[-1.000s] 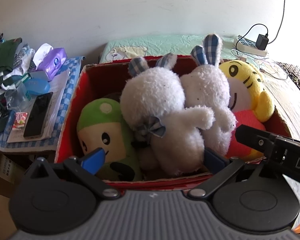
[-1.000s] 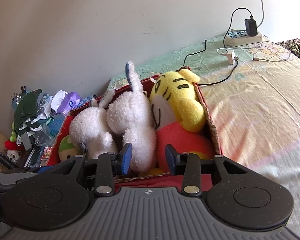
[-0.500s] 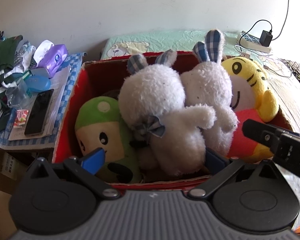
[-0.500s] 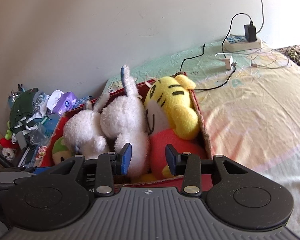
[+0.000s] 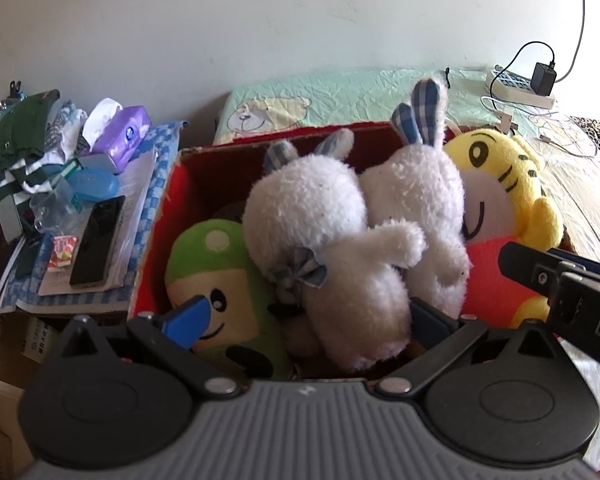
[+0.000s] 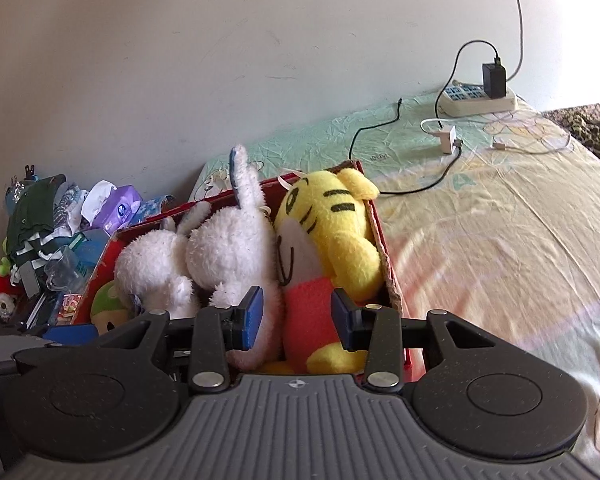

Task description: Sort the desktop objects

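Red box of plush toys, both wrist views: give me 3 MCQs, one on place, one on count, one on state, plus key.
1. Where is the green plush in the red box?
A. far-right end, past the yellow tiger
B. left end, beside a white rabbit
C. outside the box, on the bed

2. How many white rabbit plush toys are in the box?
A. one
B. two
C. four

3. What is the state of the right hand-held gripper?
A. open, holding nothing
B. shut on the tiger
C. shut on a cable

Key: 1 B, it sits at the left end beside the white rabbit. 2 B, a second rabbit lies next to the yellow tiger. 3 A, a clear gap shows between its blue pads.
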The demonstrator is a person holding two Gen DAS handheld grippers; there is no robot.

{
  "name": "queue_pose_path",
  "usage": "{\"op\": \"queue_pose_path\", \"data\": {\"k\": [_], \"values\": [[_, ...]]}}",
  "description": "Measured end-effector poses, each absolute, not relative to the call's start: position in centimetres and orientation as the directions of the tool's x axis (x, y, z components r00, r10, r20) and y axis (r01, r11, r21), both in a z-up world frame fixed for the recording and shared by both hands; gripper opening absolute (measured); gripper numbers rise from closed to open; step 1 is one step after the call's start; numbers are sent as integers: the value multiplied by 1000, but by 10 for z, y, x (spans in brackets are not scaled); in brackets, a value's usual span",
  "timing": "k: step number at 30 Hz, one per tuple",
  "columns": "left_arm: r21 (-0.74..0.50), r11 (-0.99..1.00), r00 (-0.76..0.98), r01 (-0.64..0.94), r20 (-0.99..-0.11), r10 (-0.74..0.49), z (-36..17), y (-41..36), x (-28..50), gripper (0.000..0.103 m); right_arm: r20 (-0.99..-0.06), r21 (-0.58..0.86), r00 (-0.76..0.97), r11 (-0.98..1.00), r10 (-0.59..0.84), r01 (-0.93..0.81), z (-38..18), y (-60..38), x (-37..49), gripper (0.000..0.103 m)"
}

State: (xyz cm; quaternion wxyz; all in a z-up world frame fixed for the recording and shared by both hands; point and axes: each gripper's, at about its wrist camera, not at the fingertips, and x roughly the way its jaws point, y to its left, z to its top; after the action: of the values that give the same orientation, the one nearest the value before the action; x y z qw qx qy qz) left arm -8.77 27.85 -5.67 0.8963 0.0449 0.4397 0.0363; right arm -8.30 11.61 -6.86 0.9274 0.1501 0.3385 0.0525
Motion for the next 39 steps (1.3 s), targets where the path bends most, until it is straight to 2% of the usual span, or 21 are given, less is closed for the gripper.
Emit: {"op": "queue_pose_path", "data": {"k": [23, 39], "values": [[51, 998, 625, -37, -778, 63, -47, 290, -85, 102, -610, 276, 774, 961, 170, 6, -60, 121, -76, 46], [63, 997, 633, -34, -771, 70, -48, 286, -94, 102, -614, 248, 777, 969, 142, 19, -59, 121, -84, 47]]}}
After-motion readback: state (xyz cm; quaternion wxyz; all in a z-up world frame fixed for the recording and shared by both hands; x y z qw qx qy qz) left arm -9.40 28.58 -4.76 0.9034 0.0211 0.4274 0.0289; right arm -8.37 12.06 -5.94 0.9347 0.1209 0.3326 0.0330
